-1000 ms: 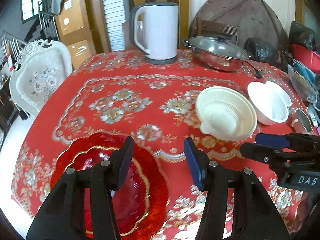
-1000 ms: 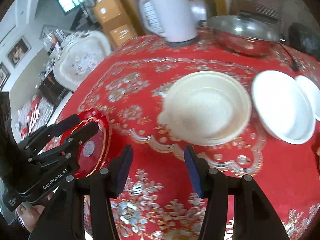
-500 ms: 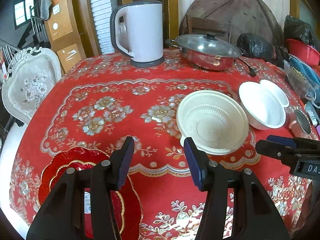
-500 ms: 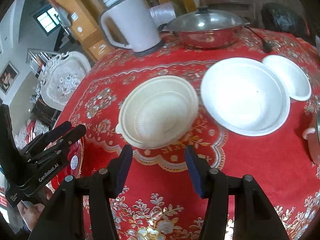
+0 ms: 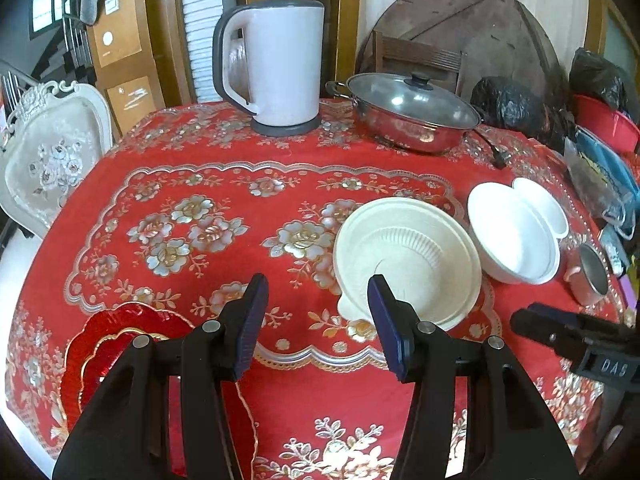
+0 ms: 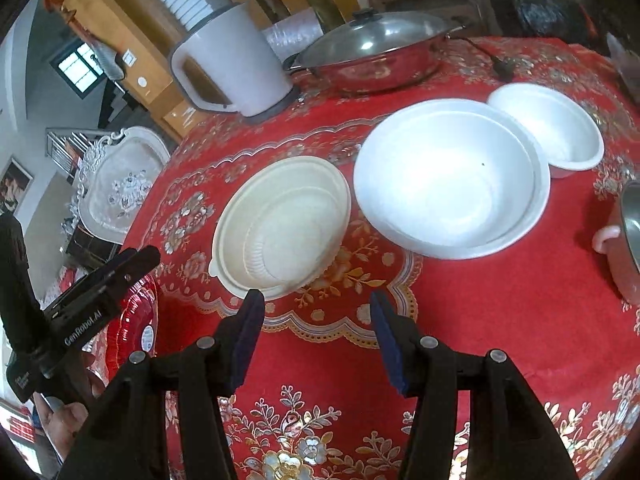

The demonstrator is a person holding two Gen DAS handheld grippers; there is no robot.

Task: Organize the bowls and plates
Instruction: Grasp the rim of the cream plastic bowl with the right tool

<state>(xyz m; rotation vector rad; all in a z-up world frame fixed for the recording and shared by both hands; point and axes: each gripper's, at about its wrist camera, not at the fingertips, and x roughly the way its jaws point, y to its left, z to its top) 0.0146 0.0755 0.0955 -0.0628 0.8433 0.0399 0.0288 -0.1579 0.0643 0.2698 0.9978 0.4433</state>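
Both claws, left claw (image 5: 316, 320) and right claw (image 6: 316, 328), parted, empty, above table (image 5: 280, 184); cream bowl (image 6: 280, 224) near, red plate (image 5: 100, 344) partly hidden, maybe stacked.

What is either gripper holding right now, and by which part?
Nothing. The left gripper and right gripper both stand open and empty above the tablecloth.

The red scalloped plate (image 5: 100, 344) lies partly hidden behind the left gripper (image 5: 316, 320), its near edge cut off by the frame; in the right wrist view only a sliver of it shows behind that gripper's body; the smaller white bowl (image 5: 548, 208) sits partly behind the larger white bowl (image 5: 516, 240); the metal cup (image 6: 628, 240) is cut by the picture's right edge; the right gripper (image 5: 560, 336) shows only its tips; the black bags (image 5: 512, 104) are too dark to read.
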